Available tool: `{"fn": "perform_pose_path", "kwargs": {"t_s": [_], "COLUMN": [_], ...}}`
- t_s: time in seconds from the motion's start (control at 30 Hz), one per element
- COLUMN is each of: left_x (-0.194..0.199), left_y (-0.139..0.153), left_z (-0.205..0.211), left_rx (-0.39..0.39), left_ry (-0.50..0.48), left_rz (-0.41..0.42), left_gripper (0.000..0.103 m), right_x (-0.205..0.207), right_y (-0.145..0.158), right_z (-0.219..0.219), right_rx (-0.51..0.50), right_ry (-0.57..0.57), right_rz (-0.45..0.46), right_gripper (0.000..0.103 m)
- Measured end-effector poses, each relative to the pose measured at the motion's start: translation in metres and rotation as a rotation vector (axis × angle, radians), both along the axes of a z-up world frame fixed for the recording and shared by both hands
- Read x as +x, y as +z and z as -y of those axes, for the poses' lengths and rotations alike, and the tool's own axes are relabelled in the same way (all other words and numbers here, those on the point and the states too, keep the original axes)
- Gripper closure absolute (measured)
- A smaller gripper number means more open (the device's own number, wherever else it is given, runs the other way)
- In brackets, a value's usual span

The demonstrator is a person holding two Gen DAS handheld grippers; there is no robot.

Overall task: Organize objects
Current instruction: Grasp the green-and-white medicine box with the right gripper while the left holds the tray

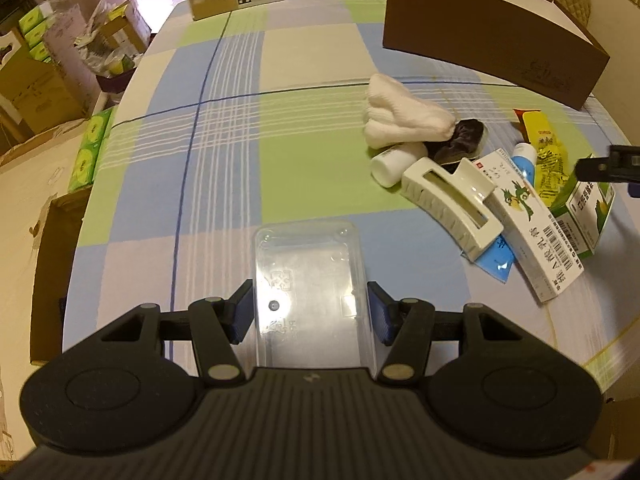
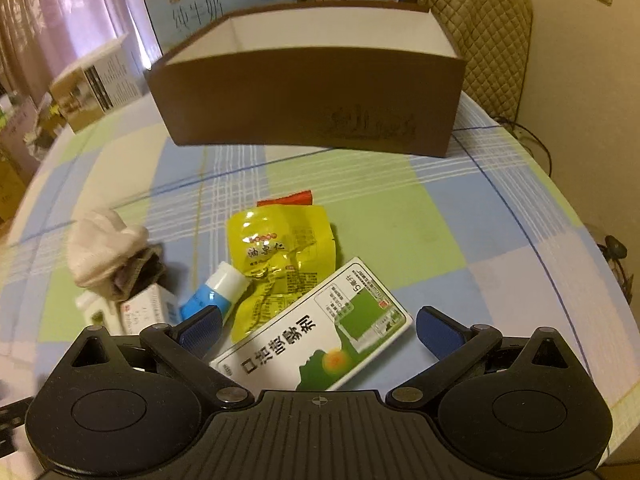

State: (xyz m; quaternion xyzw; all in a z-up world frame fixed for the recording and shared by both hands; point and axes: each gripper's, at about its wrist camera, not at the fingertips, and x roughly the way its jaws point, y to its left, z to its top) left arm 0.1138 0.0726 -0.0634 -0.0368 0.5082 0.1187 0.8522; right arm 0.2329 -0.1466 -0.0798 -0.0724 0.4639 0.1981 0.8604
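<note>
My left gripper (image 1: 310,312) is shut on a clear plastic box (image 1: 308,276), held over the checked tablecloth. To its right lies a pile: a white sock (image 1: 404,118), a white bottle (image 1: 394,164), a cream hair claw (image 1: 452,202), a long white carton (image 1: 532,236), a blue-white tube (image 1: 524,162) and a yellow snack pouch (image 1: 550,152). My right gripper (image 2: 318,328) is open, its pads on either side of a green-white medicine box (image 2: 316,336). The yellow pouch (image 2: 280,256), tube (image 2: 216,290) and sock (image 2: 104,248) lie just beyond.
A brown open cardboard box (image 2: 312,108) with a white inside stands at the back of the table (image 2: 440,216). More cartons (image 2: 96,84) stand behind it. Tissue packs (image 1: 88,148) and boxes sit on the floor to the left.
</note>
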Motion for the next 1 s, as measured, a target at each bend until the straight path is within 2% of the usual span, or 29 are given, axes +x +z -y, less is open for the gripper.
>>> {"fn": "perform_pose_path", "kwargs": {"t_s": [0.1, 0.23, 0.4, 0.57, 0.63, 0.7, 0.83, 1.0], "left_x": [-0.004, -0.007, -0.006, -0.005, -0.006, -0.005, -0.006, -0.009], "left_y": [0.000, 0.000, 0.000, 0.000, 0.000, 0.000, 0.001, 0.005], "left_z": [-0.002, -0.004, -0.004, -0.002, -0.002, -0.001, -0.001, -0.003], "left_rx": [-0.005, -0.011, -0.021, -0.030, -0.033, -0.035, -0.032, -0.026], "left_ry": [0.008, 0.011, -0.002, -0.026, -0.035, -0.051, -0.068, -0.078], "left_rz": [-0.002, -0.001, 0.004, 0.006, 0.008, 0.007, 0.009, 0.018], "left_gripper": [0.049, 0.049, 0.049, 0.049, 0.049, 0.049, 0.049, 0.049], "right_x": [-0.003, -0.009, -0.019, -0.029, -0.029, -0.028, -0.023, -0.015], "right_y": [-0.007, -0.009, -0.011, -0.015, -0.010, -0.004, 0.003, -0.012], "right_z": [-0.001, 0.012, 0.044, 0.080, 0.089, 0.087, 0.060, 0.028], "right_rx": [-0.035, -0.025, -0.025, -0.018, 0.028, 0.085, 0.132, 0.142], "right_ry": [0.031, 0.037, 0.013, -0.069, -0.114, -0.141, -0.157, -0.205], "right_rz": [0.017, 0.013, -0.007, -0.038, -0.057, -0.072, -0.081, -0.146], "right_gripper": [0.002, 0.002, 0.002, 0.002, 0.002, 0.002, 0.002, 0.003]}}
